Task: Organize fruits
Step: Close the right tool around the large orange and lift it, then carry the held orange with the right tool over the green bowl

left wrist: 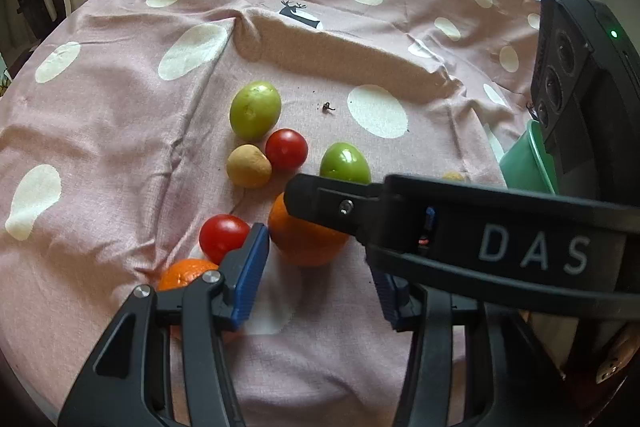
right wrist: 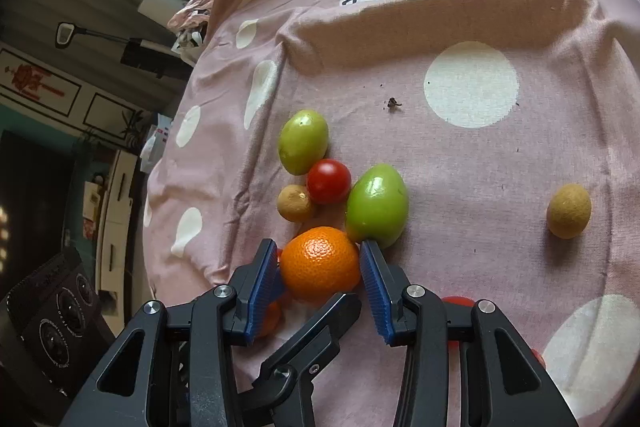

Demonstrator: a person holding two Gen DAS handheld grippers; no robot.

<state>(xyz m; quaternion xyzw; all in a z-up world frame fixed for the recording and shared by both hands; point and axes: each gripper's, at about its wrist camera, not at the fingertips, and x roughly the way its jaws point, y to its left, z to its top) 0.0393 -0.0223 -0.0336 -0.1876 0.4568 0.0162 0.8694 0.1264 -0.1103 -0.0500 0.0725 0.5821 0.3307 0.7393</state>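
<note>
Fruits lie on a pink dotted cloth (left wrist: 120,115). In the left wrist view: two green fruits (left wrist: 255,110) (left wrist: 344,163), two red tomatoes (left wrist: 286,149) (left wrist: 223,237), a tan fruit (left wrist: 248,166), a large orange (left wrist: 304,239) and a smaller orange (left wrist: 182,273). My left gripper (left wrist: 320,267) is open just behind the large orange. The right gripper's body (left wrist: 460,227) crosses in front and hides part of the large orange. In the right wrist view my right gripper (right wrist: 320,267) has its blue pads against both sides of the orange (right wrist: 320,263).
A second tan fruit (right wrist: 569,211) lies alone to the right. A green container (left wrist: 528,159) stands at the right edge. A small dark crumb (right wrist: 394,103) lies on the cloth. A red fruit (right wrist: 456,301) shows behind the right finger.
</note>
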